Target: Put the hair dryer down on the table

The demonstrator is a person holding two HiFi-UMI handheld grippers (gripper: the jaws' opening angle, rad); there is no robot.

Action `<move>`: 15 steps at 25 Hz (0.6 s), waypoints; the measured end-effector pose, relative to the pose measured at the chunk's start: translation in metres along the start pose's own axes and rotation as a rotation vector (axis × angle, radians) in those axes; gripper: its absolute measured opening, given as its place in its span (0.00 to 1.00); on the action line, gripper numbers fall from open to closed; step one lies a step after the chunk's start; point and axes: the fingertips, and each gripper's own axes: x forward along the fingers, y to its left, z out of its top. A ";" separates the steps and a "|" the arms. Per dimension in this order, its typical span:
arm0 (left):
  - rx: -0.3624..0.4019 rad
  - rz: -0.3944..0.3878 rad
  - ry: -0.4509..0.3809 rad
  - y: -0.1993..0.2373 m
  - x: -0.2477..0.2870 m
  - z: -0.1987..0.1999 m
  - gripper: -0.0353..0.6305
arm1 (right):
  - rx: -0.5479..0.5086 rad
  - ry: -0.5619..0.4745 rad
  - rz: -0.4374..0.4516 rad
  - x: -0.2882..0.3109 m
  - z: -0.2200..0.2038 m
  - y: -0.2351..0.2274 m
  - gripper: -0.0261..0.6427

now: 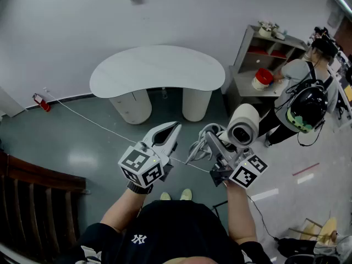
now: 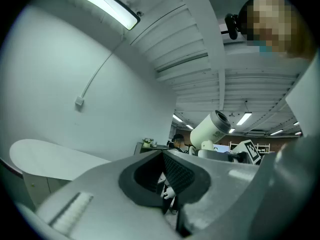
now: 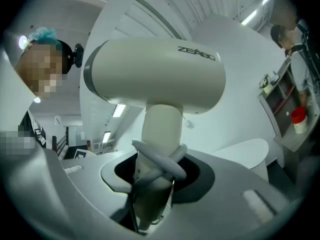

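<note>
A cream hair dryer (image 1: 243, 124) is held upright in the air, barrel on top. My right gripper (image 1: 220, 146) is shut on its handle (image 3: 157, 149). Its grey cord (image 1: 202, 137) is coiled in loops around the handle and hangs to the left. In the right gripper view the barrel (image 3: 155, 74) fills the upper middle. My left gripper (image 1: 174, 130) is beside it on the left, shut and holding nothing, with the hair dryer (image 2: 212, 129) showing beyond its jaws. The white kidney-shaped table (image 1: 159, 67) stands ahead by the wall, well below both grippers, and its top is bare.
A grey shelf unit (image 1: 248, 54) with a red and white container (image 1: 264, 77) stands to the right of the table. A person with a black helmet on their back (image 1: 304, 100) stands at it. A dark wooden railing (image 1: 33, 183) runs along the left. A thin cable (image 1: 88, 119) crosses the floor.
</note>
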 end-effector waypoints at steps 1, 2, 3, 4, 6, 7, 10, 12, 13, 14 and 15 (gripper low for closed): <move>0.001 0.003 -0.002 0.000 0.001 0.000 0.06 | -0.001 0.002 0.003 0.000 0.000 -0.001 0.30; 0.002 0.006 -0.004 -0.001 0.002 0.000 0.06 | -0.003 0.003 0.006 0.000 0.000 -0.002 0.30; 0.002 0.009 -0.006 -0.001 0.003 -0.001 0.05 | -0.005 0.005 0.009 -0.001 0.000 -0.003 0.30; 0.002 0.013 -0.008 -0.001 0.004 -0.001 0.06 | -0.008 0.007 0.012 -0.001 0.000 -0.003 0.30; 0.001 0.022 -0.010 -0.001 0.005 -0.002 0.06 | -0.014 0.013 0.019 -0.001 -0.001 -0.005 0.30; 0.000 0.027 -0.012 0.000 0.006 -0.002 0.06 | -0.015 0.016 0.023 0.001 0.000 -0.006 0.30; -0.001 0.040 -0.015 0.005 0.014 0.000 0.05 | -0.014 0.022 0.032 0.006 0.003 -0.014 0.30; -0.003 0.048 -0.017 0.004 0.012 -0.002 0.06 | -0.011 0.026 0.038 0.005 0.001 -0.013 0.30; -0.004 0.053 -0.018 0.002 0.008 -0.003 0.06 | -0.010 0.029 0.040 0.003 -0.001 -0.010 0.30; -0.005 0.059 -0.020 0.001 0.004 -0.005 0.05 | -0.009 0.033 0.042 0.001 -0.003 -0.008 0.30; -0.006 0.066 -0.022 0.001 0.000 -0.006 0.06 | -0.009 0.037 0.043 0.001 -0.005 -0.006 0.30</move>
